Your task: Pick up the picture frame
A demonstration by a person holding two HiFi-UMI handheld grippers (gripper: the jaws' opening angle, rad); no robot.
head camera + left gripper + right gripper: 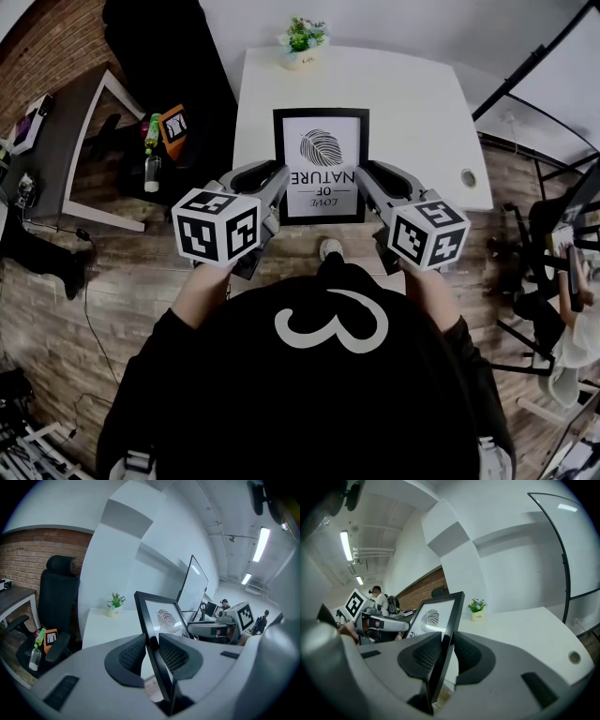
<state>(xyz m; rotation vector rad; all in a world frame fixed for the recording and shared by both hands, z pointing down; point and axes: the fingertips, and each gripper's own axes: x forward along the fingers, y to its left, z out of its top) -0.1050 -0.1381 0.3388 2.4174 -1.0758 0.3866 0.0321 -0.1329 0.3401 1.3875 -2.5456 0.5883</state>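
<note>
Spanning the upper middle of the head view: white table. At centre, over its near edge: black picture frame with a leaf print, lettering upside down. Clamped on the frame's left edge: left gripper, pads pressed to both faces. Clamped likewise on the right edge: right gripper. At top centre, by the table's far edge: small potted plant.
</note>
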